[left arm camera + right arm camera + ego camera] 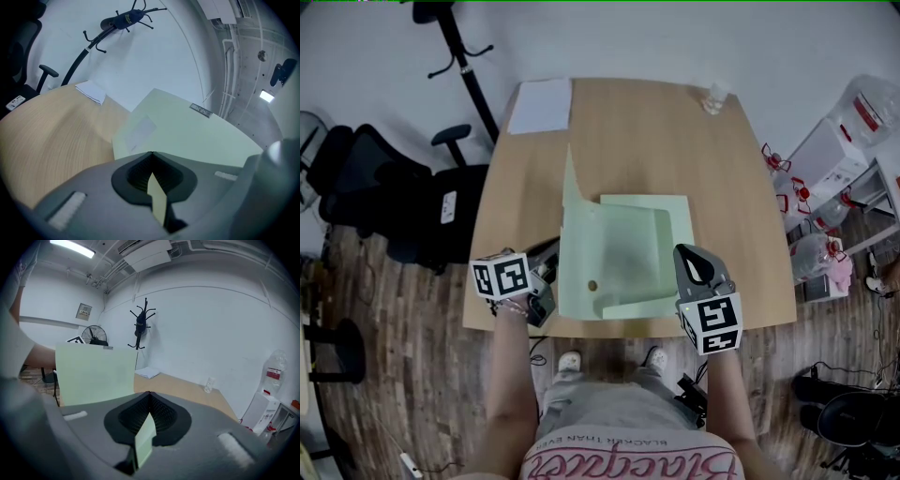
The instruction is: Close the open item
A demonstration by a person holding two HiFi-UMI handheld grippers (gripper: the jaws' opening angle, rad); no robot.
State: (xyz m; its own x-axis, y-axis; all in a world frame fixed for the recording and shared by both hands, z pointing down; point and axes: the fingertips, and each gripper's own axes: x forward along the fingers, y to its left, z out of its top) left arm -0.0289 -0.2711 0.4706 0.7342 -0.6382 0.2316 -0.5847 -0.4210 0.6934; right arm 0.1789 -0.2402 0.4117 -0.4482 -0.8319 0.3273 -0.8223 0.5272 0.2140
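Wood tabletop (628,131) w/ the pale green folder (623,253) lying open near the front edge, left flap tipped up. My left gripper (152,161) is clamped on that flap's edge, and my right gripper (149,397) on the folder's right edge. White paper stack (541,105) is at the far left corner, small clear bottle (713,97) far right.

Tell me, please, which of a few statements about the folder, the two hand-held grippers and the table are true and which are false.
1. The green folder is open on the table. True.
2. The left hand-held gripper is open and empty. False: it is shut on an edge of the green folder.
3. The right hand-held gripper is shut on the green folder. True.
4. The white paper lies on the green folder. False: it lies at the table's far left corner, apart from it.
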